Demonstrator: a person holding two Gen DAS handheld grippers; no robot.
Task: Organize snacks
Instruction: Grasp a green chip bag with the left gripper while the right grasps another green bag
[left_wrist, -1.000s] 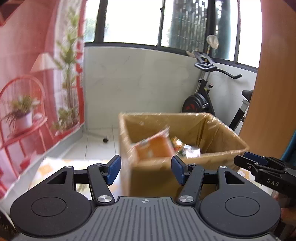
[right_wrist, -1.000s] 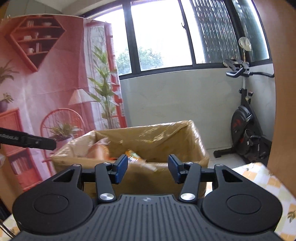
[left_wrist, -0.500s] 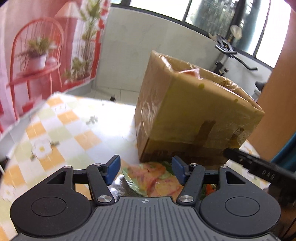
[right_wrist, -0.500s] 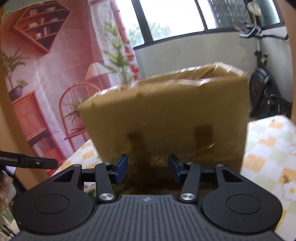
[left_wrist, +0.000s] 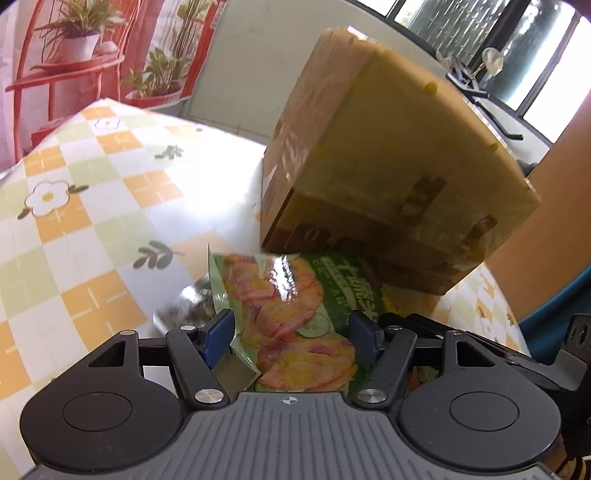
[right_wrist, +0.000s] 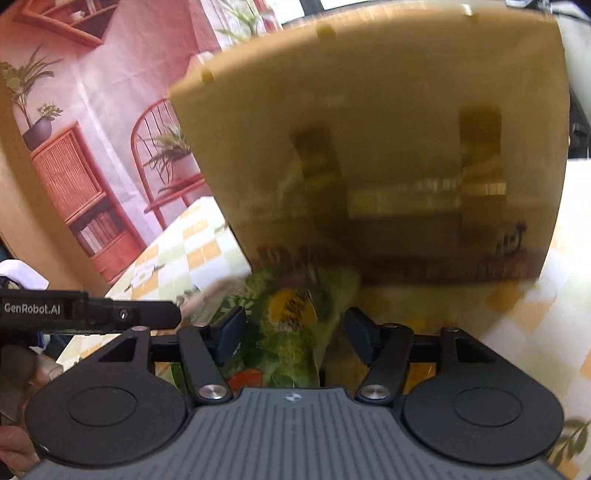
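Green chip bag lying flat on the checked tablecloth, long way running from the gripper toward the cardboard box, far end touching the foot of the box or tucked just under it, hard to tell which

Shiny, crinkly, with pink and yellow chip pictures, a cucumber slice, white letters on a dark green patch near the box end

Sits right between the blue pads of the left gripper, near end going under the gripper body; jaws spread wide, left pad at the bag's edge, right pad just off it, not squeezing

From the other side, blurry: green bag between the pads of the right gripper, jaws opening, gaps on both sides, not gripping; same bag or a second one, cannot tell

Box standing close behind, tall, brown, taped
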